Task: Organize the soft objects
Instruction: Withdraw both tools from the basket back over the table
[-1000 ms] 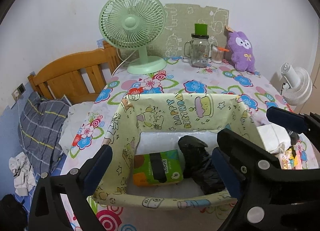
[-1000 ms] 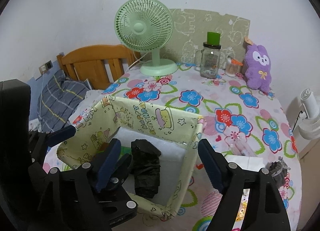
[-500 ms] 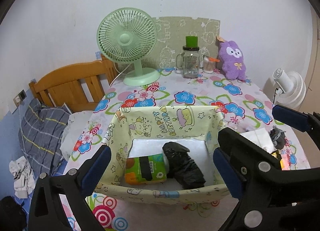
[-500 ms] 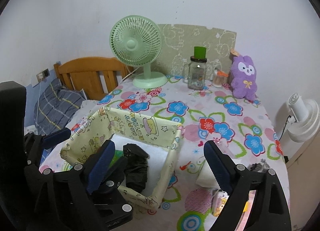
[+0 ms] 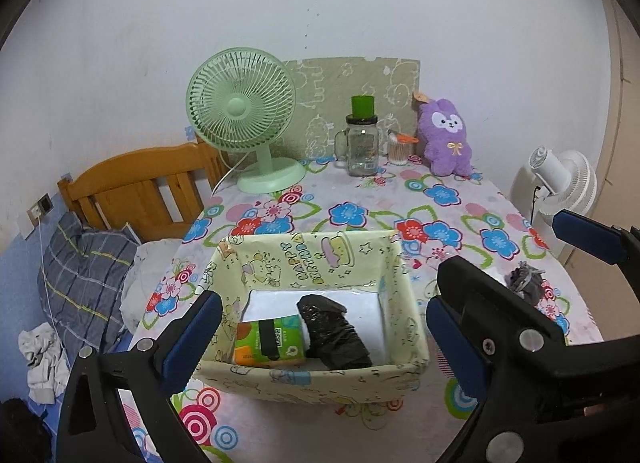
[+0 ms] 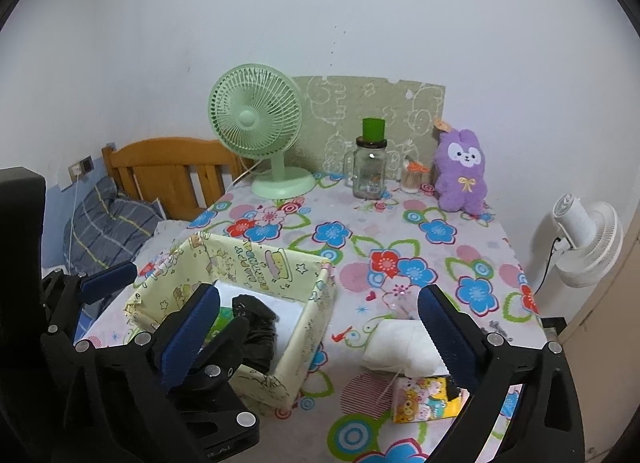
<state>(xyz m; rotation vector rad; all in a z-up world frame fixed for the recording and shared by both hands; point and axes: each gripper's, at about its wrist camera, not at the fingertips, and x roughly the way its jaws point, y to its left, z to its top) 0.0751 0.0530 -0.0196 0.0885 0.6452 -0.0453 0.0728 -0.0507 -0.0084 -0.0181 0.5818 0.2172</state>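
— Looking at the right hand-held gripper [image 6: 316,327]: its jaws are opening, nothing between them, and it has lifted away from the pale yellow cartoon-print fabric box [image 5: 256,383].

— So the crumpled black plastic bag [image 5: 334,337] is in?

— Yes, beside the green tissue pack [image 5: 269,341]. The left hand-held gripper [image 5: 320,337] gapes empty too. The white tissue pack [image 6: 398,347] waits on the worktop [image 6: 400,239].

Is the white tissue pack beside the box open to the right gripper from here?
Probably yes: the white tissue pack lies bare on the tablecloth just ahead of the right gripper, whose empty jaws are opening.
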